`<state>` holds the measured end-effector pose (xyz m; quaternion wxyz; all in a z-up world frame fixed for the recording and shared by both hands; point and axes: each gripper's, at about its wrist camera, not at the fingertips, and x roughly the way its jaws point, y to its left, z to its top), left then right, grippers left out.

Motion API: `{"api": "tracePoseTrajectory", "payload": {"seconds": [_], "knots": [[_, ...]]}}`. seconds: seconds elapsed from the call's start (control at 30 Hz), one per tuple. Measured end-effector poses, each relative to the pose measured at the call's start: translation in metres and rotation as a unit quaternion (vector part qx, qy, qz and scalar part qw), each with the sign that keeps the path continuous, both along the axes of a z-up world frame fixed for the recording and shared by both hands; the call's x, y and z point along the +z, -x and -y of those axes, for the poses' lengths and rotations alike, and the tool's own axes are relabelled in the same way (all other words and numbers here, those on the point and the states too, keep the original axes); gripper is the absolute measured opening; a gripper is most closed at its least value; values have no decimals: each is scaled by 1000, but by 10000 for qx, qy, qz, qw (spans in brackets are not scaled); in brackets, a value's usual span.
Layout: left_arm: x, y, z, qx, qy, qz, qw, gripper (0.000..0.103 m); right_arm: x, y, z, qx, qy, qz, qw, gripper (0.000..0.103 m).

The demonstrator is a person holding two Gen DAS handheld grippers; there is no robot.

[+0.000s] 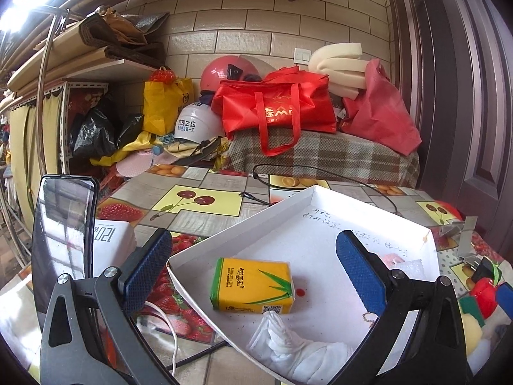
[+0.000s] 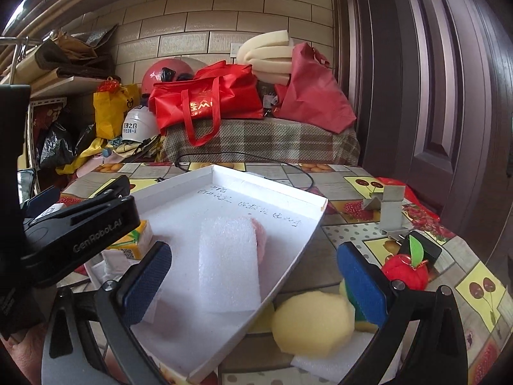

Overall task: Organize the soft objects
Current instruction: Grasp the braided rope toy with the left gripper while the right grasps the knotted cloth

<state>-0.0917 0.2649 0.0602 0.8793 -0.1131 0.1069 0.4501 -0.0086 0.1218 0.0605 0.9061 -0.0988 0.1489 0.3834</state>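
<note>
One shallow white cardboard tray [image 1: 320, 211] holds one yellow tissue pack [image 1: 251, 285] at six o'clock – left gripper [image 1: 253, 272] and right gripper [image 2: 255, 276] both gape wide, empty.

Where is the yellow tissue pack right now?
The yellow tissue pack lies inside the white tray, near its left edge in the left wrist view, just behind the white cloth and between the left gripper's open fingers.

One white tray [image 1: 368, 205], one tissue pack [image 1: 251, 285], two helmets [image 1: 195, 125].
</note>
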Motion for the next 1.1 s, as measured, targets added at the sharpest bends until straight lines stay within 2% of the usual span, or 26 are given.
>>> {"api": "tracePoseTrajectory", "payload": {"seconds": [0.13, 0.23, 0.37, 0.43, 0.5, 0.57, 0.6, 0.67, 0.73, 0.77, 0.8, 0.83, 0.9, 0.97, 1.03, 1.1], "knots": [[0, 4, 11, -88, -108, -19, 9999, 103, -2, 18, 13, 227, 132, -22, 9997, 103], [1, 6, 20, -302, -126, -24, 9995, 103, -2, 34, 30, 698, 50, -3, 9975, 103], [1, 15, 40, -827, -146, 22, 9965, 103, 0, 44, 72, 992, -133, 87, 9949, 103], [2, 17, 54, -1187, -143, 17, 9928, 103, 4, 37, 100, 930, -249, 152, 9952, 103], [3, 16, 73, -1677, -165, -23, 9857, 103, 9, 21, 131, 692, -315, 224, 9969, 103], [4, 12, 97, -2256, -245, -112, 9738, 103, 12, -3, 161, 330, -293, 212, 9988, 103], [4, 8, 110, -2634, -222, -178, 9643, 103, 12, -19, 175, 156, -242, 126, 9995, 103], [1, -5, 136, -3500, -49, -438, 9357, 103, 10, -51, 197, -197, -109, -97, 9997, 103], [-5, -19, 164, -4287, 144, -842, 8994, 103, 5, -82, 214, -338, 25, -517, 9981, 103], [-6, -24, 177, -4483, 146, -1036, 8877, 103, 1, -96, 220, -321, 38, -800, 9963, 103], [-8, -29, 187, -4561, 111, -1212, 8816, 103, -3, -106, 225, -265, 44, -1065, 9939, 103], [-10, -33, 194, -4565, 84, -1366, 8791, 103, -8, -115, 229, -229, 22, -1337, 9908, 103], [-14, -42, 198, -4487, 161, -1626, 8786, 103, -13, -125, 235, -74, -172, -1743, 9845, 98], [-18, -49, 195, -4488, 341, -1760, 8754, 100, -16, -125, 234, 39, -145, -1885, 9820, 96], [-23, -53, 193, -4502, 494, -1834, 8725, 93, -19, -125, 231, 86, -16, -1960, 9806, 90], [-28, -57, 194, -4567, 600, -1972, 8654, 88, -22, -126, 227, 140, 114, -2046, 9787, 79]]}}
